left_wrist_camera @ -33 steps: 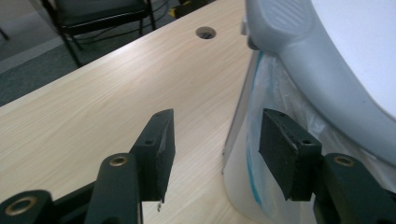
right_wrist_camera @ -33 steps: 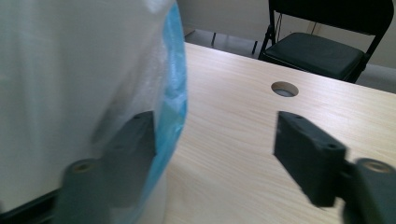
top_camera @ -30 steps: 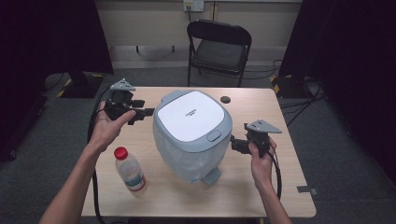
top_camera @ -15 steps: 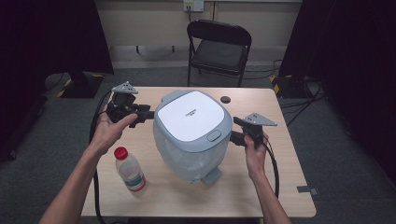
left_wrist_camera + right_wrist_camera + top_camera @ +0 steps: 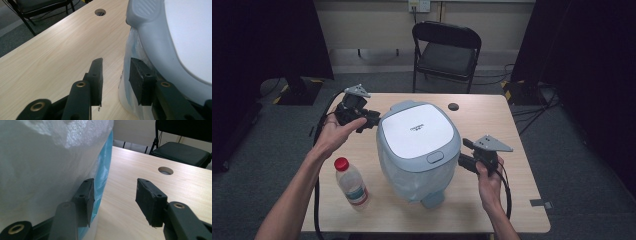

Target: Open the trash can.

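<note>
While the bin [image 5: 419, 131] takes up the middle of the table [image 5: 492, 117], bare wood stays free along the far edge in the upper part of the high view and in the lower right corner. One bin, one bottle [image 5: 351, 182], one chair [image 5: 447, 50] and two grippers can be counted. The left gripper [image 5: 374, 120] sits just beside the bin's upper left flank, the right gripper [image 5: 464, 152] just beside its right flank.

Both have just been closing their jaws, yet a gap remains in each. In the left gripper view the gripper [image 5: 115, 72] has one jaw against the bin's wall, with table showing through the gap. In the right gripper view the gripper [image 5: 113, 195] lays one jaw against the bin's plastic liner [image 5: 103, 170], with nothing pinched between the pads.

The bottle stands at lower left near the front edge, close to the left forearm [image 5: 294, 200]. A round hole [image 5: 453, 106] lies beyond the bin. The chair stands behind the table.
</note>
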### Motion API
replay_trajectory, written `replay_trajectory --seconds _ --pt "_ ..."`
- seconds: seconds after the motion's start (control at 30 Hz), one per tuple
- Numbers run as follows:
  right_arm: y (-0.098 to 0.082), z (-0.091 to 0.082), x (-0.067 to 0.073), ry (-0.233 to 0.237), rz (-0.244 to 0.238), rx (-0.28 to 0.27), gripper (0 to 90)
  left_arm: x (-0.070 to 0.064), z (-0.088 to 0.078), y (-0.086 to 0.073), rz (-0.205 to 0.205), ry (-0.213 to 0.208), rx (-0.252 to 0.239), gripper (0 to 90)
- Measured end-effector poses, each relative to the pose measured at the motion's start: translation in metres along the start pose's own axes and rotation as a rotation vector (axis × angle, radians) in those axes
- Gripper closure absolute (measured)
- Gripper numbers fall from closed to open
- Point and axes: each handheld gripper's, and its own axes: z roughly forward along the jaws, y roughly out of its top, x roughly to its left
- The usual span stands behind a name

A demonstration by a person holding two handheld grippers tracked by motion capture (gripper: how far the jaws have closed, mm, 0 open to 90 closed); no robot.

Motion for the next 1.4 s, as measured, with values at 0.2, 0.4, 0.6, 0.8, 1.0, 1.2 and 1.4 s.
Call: replay_trajectory --seconds 0.2,0.4,0.6,0.8,1.0,1.2,1.4 --pt "-0.005 -0.017 0.009 0.015 0.016 0.020 47.8 -0.003 0.009 0.011 0.026 -0.001 0.028 66.7" --pt "-0.007 -0.023 0.013 0.000 0.030 0.027 47.6 -0.001 0.017 0.018 0.026 -0.023 0.029 65.6" --pt "-0.008 -0.021 0.002 -0.001 0.022 0.033 24.1 0.013 0.013 0.011 -0.009 -0.018 0.007 51.5" --pt "-0.005 -0.023 -0.008 0.014 0.036 0.050 23.1 0.041 -0.008 -0.025 -0.099 0.074 -0.051 43.8" --pt "0.002 -0.028 -0.023 0.024 0.070 0.046 19.1 0.063 -0.018 -0.075 -0.172 0.159 -0.064 33.6" --pt "0.015 -0.038 -0.026 0.140 0.059 0.005 22.2 0.074 -0.017 -0.121 -0.240 0.194 -0.048 29.7" --pt "0.025 -0.050 -0.025 0.169 0.040 -0.019 35.0 0.072 -0.010 -0.158 -0.281 0.216 -0.052 29.5"
